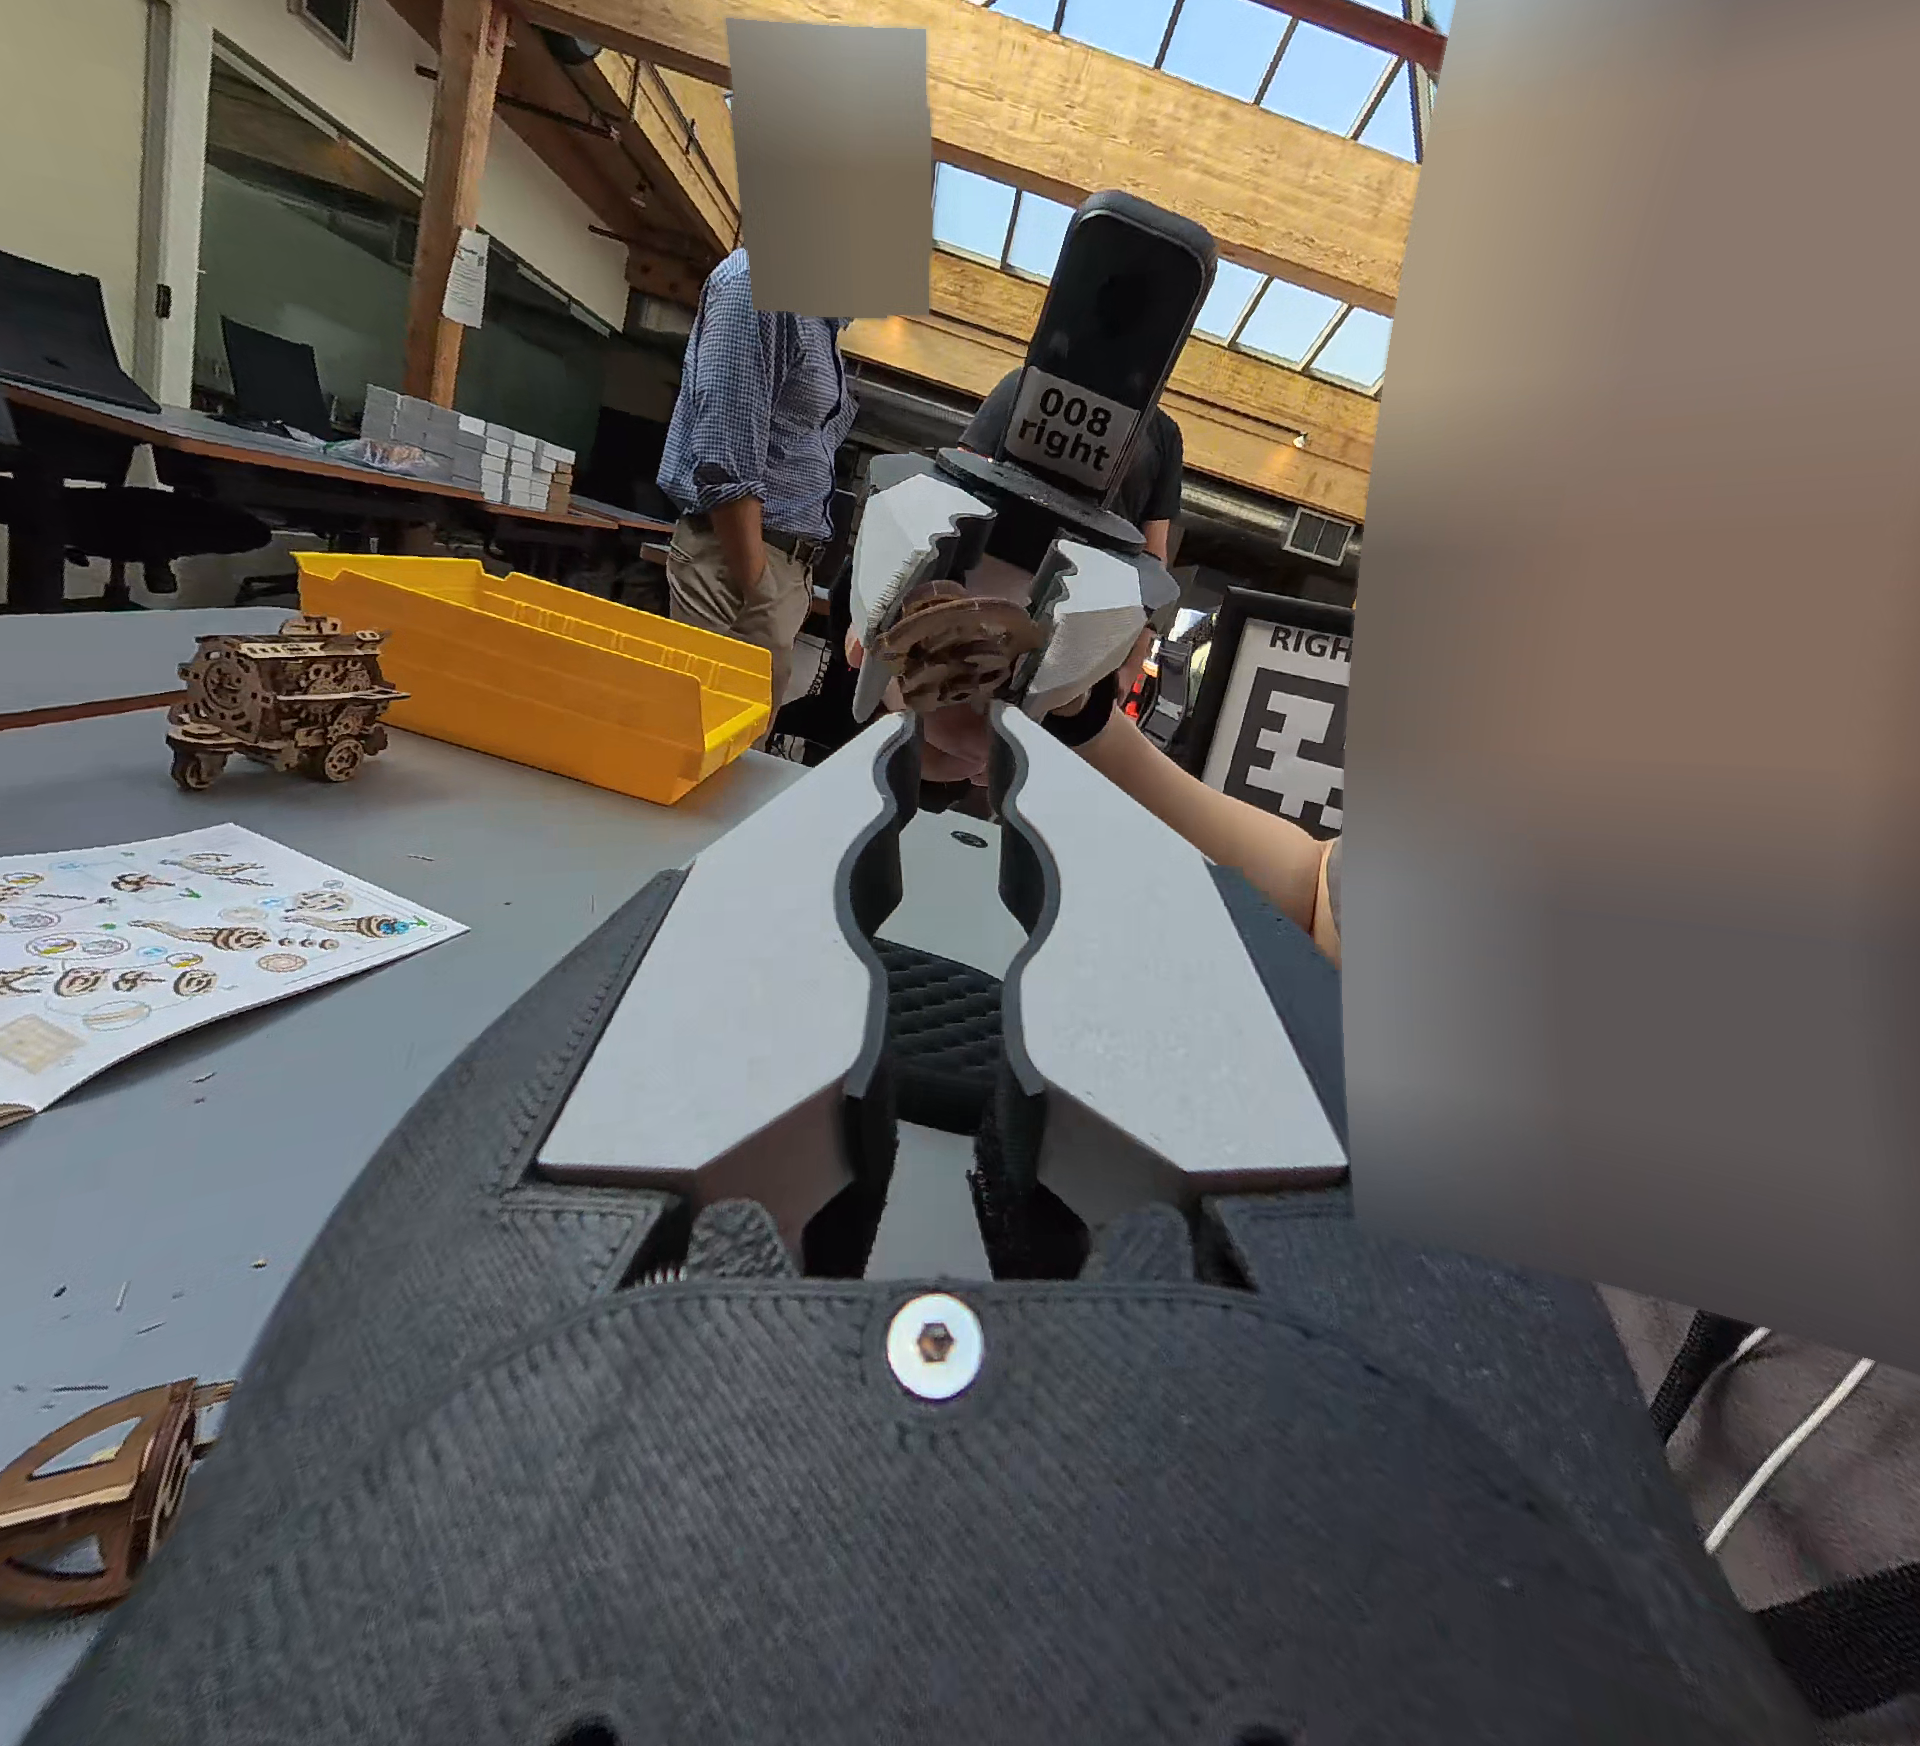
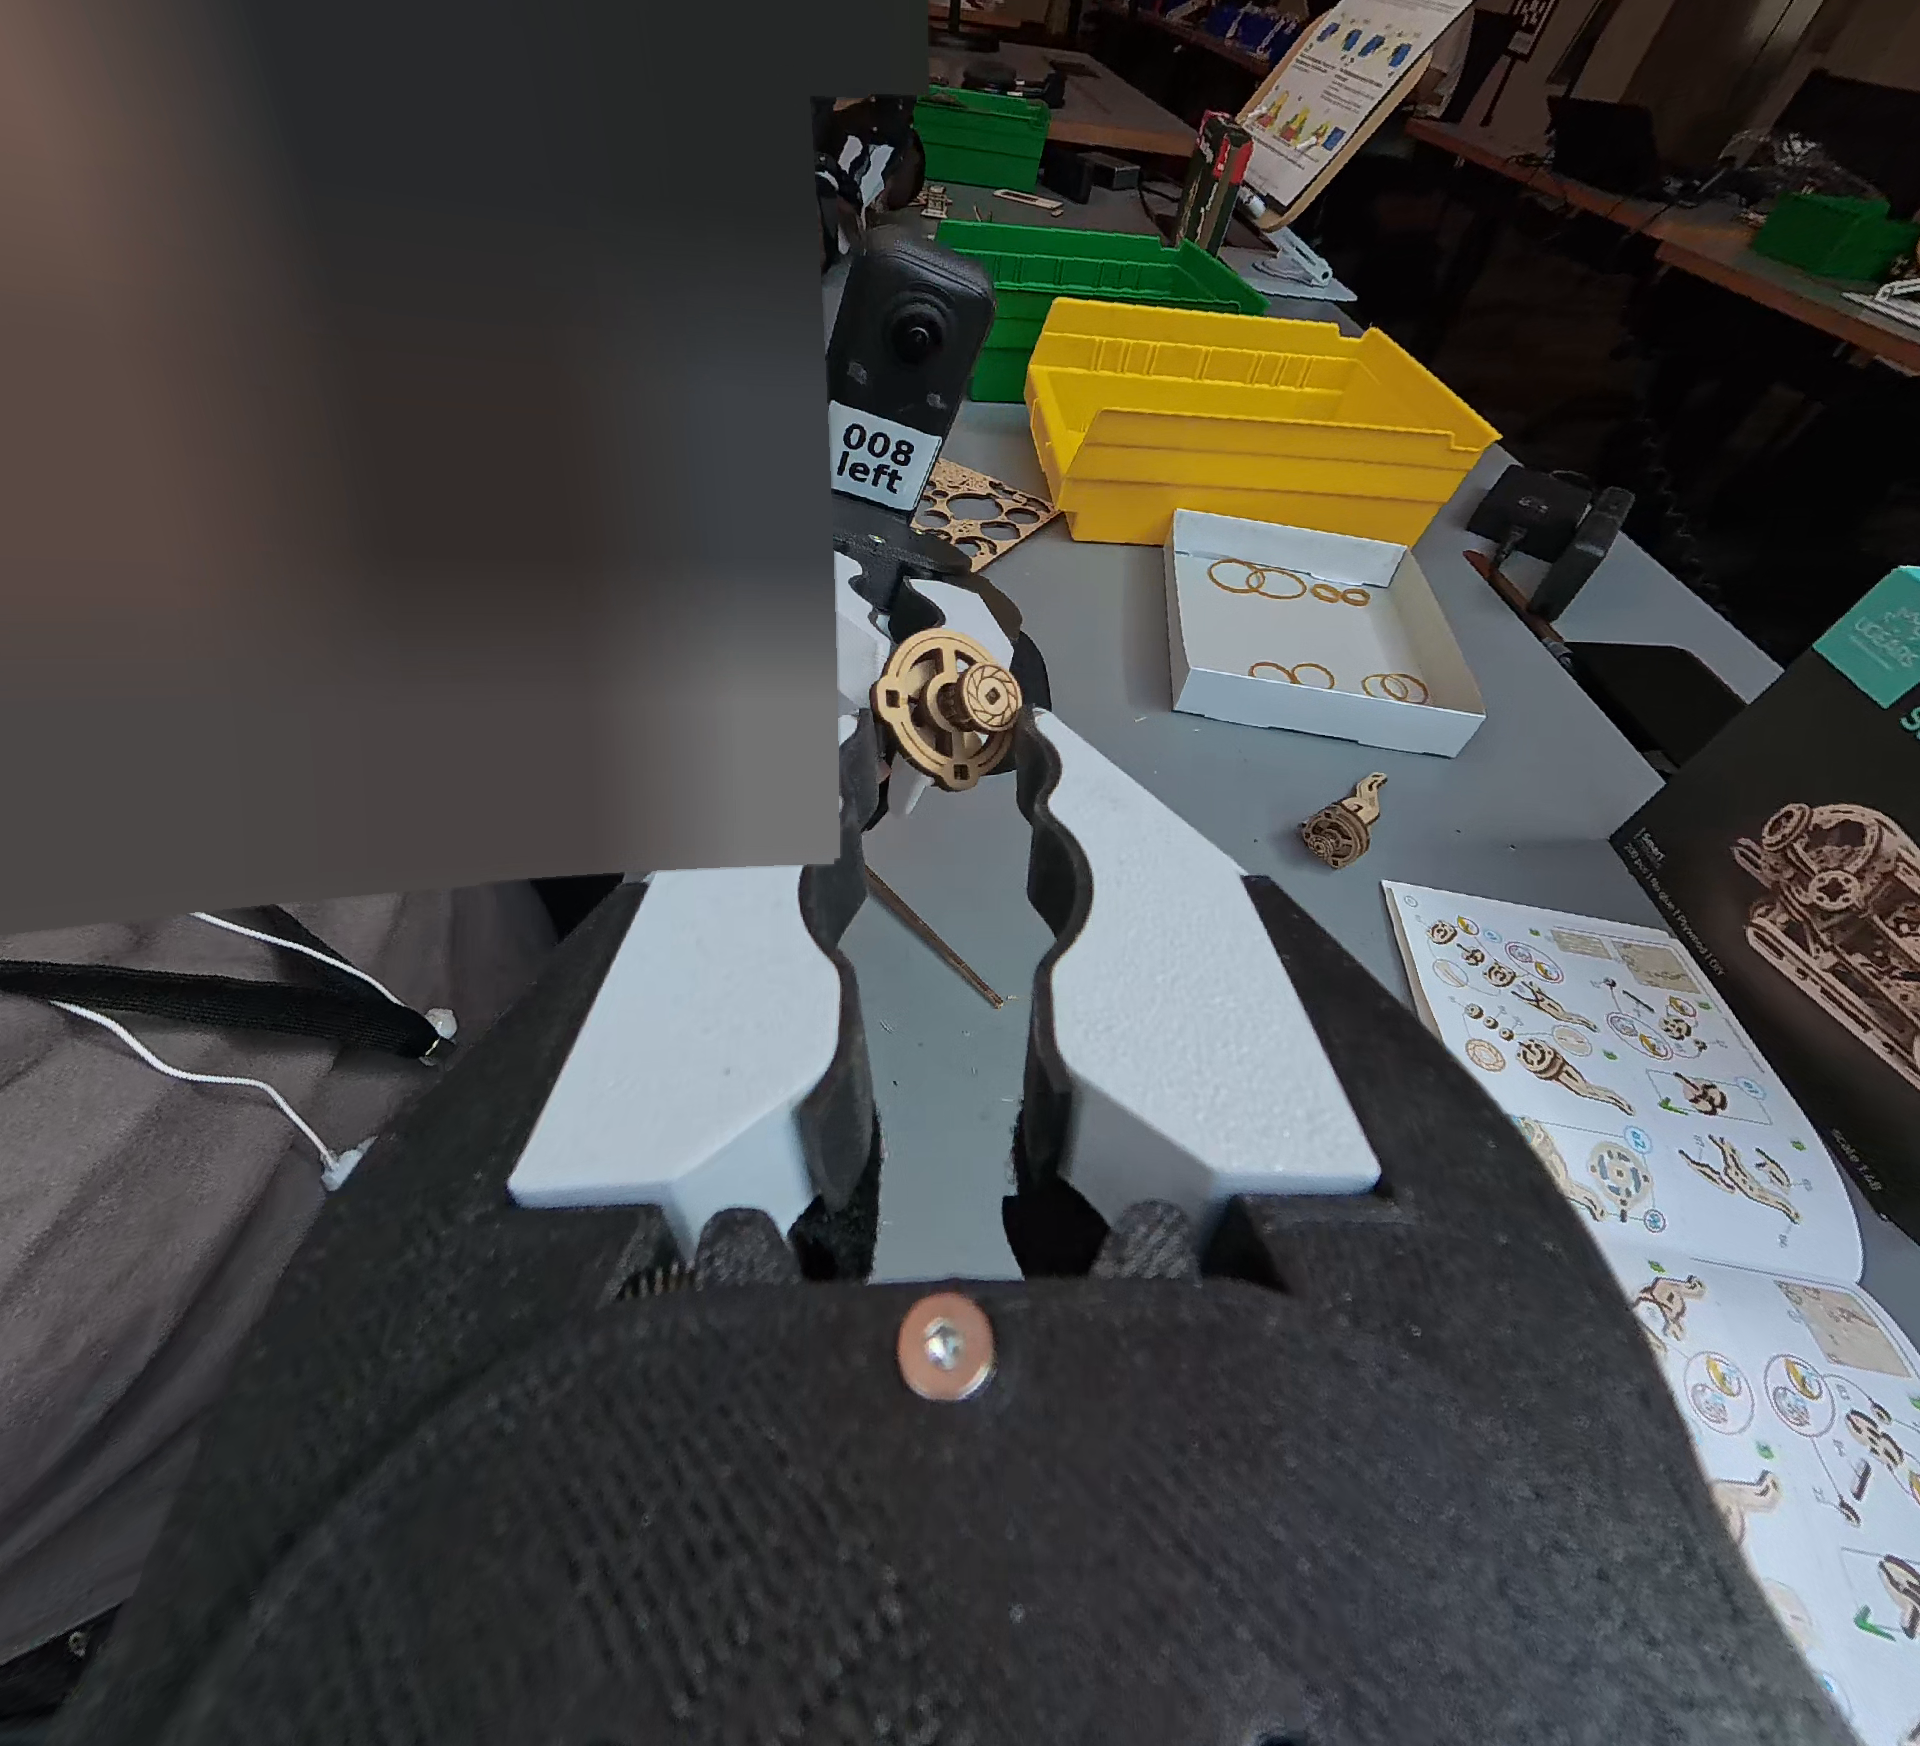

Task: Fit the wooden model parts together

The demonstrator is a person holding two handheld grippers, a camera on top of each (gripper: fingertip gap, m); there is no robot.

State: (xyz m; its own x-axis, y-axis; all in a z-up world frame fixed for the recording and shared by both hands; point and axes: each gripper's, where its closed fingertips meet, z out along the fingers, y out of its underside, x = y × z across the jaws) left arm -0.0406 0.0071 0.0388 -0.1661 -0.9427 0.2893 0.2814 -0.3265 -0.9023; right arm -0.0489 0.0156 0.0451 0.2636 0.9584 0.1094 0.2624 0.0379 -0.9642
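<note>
A small round wooden wheel part (image 2: 940, 722) with a hub and a cap sits between the fingertips of my right gripper (image 2: 945, 746), which is shut on its rim above the grey table (image 2: 1195, 813). In the left wrist view the same part (image 1: 951, 657) shows between the right gripper's white fingers (image 1: 1091, 621). My left gripper (image 1: 951, 720) faces it from the other side, tips right at the part's lower edge, jaws a narrow gap apart. Whether it grips the part is hidden. The left gripper's fingers (image 2: 854, 631) show behind the part.
A built wooden model vehicle (image 1: 281, 709), a yellow bin (image 1: 540, 668), instruction sheets (image 1: 187, 948) and a wooden piece (image 1: 94, 1488) lie to the left. On the right are a white box of rubber bands (image 2: 1309, 647), a small wooden assembly (image 2: 1340, 823), a stick (image 2: 935, 938), green bins (image 2: 1091, 283) and the kit box (image 2: 1818, 865). A person (image 1: 758, 470) stands behind. The tips of both grippers are at nearly the same place.
</note>
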